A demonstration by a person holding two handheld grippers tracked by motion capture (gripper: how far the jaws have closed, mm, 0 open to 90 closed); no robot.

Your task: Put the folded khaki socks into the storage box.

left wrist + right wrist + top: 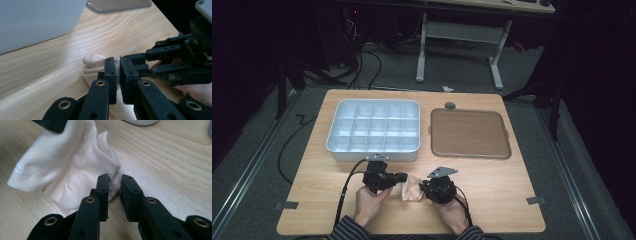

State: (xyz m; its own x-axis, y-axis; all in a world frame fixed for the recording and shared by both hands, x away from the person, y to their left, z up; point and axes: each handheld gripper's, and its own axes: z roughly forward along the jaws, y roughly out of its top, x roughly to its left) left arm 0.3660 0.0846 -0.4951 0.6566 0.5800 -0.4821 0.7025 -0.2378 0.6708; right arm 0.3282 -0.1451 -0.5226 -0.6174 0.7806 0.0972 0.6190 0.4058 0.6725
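From above, the pale sock [411, 188] lies on the wooden worktop [492, 200], just in front of the white compartment tray [374, 131], between your two grippers, likely so you can fold or stretch it.

In the left gripper view, your left gripper [119, 65] is clenched on a soft knit fold of the sock [93, 62].

In the right gripper view, your right gripper [115, 182] is released, its jaws parted beside the ribbed, creased sock [70, 167], not pinching it.
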